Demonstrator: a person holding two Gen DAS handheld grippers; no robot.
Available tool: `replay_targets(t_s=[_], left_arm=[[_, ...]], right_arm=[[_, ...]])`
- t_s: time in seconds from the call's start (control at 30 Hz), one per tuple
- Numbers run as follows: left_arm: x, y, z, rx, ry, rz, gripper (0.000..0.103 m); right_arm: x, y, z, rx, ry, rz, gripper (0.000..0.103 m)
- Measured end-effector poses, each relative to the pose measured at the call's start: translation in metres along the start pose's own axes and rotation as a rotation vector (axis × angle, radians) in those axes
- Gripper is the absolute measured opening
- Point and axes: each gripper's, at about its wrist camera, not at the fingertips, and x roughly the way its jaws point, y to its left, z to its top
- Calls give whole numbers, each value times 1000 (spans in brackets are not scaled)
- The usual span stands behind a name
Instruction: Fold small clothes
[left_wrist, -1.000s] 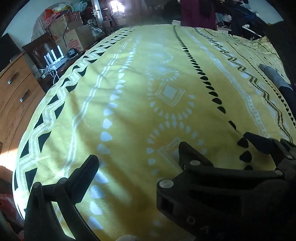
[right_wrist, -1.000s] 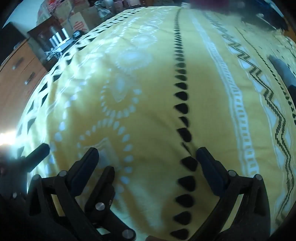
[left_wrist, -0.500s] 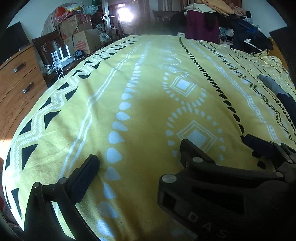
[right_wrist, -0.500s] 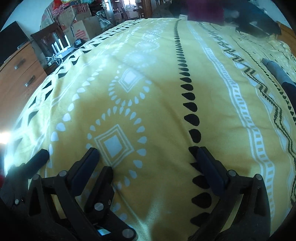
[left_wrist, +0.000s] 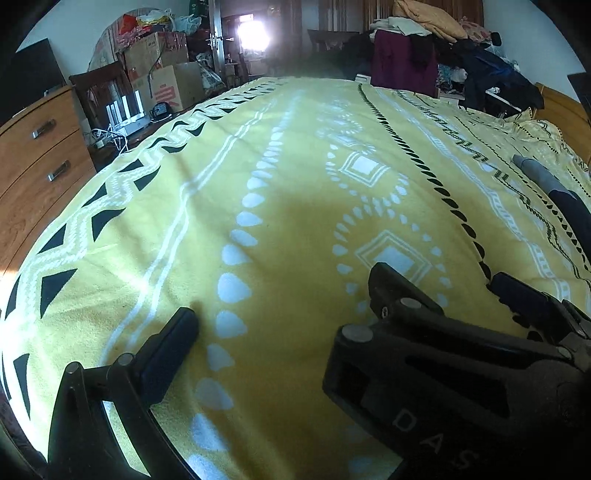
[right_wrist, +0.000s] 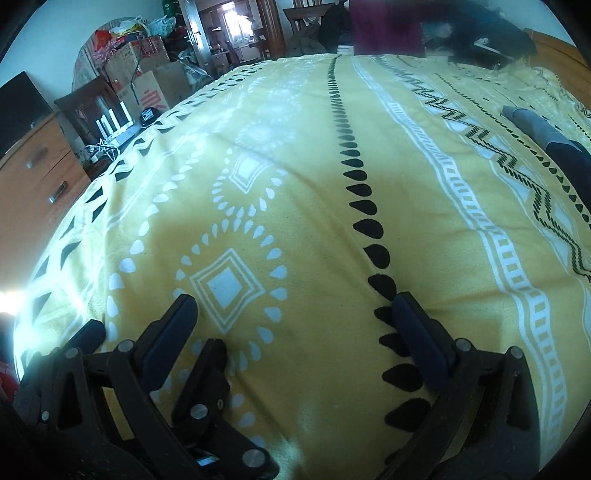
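Both tongs have tilted up, showing more room; left tongs (left_wrist: 280, 291) and right tongs (right_wrist: 291, 306) hover spread over the yellow bedspread (right_wrist: 314, 177), a grey-navy garment (right_wrist: 546, 136) far right.

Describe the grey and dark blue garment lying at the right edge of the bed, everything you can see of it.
The grey and dark navy garment lies on the yellow patterned bedspread, far right. Its far end is a grey, narrow, tube-like piece, perhaps a sleeve or leg; nearer the camera it turns dark navy and runs out of frame. It looks like soft fabric and lies flat, unfolded as far as shown. Only the bedspread touches it. Most of it is cut off, so its type is unclear. The left wrist view shows the same.
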Motion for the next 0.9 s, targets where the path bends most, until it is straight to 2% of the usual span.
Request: replay_targets(t_s=[0.23,0.9], left_arm=[[0,-2,4,12,11,12,103],[0,-1,3,12,10,12,103]], right_arm=[[-3,-5,-2,-23,4,-18,103],[0,-1,-1,9,15,15,103]])
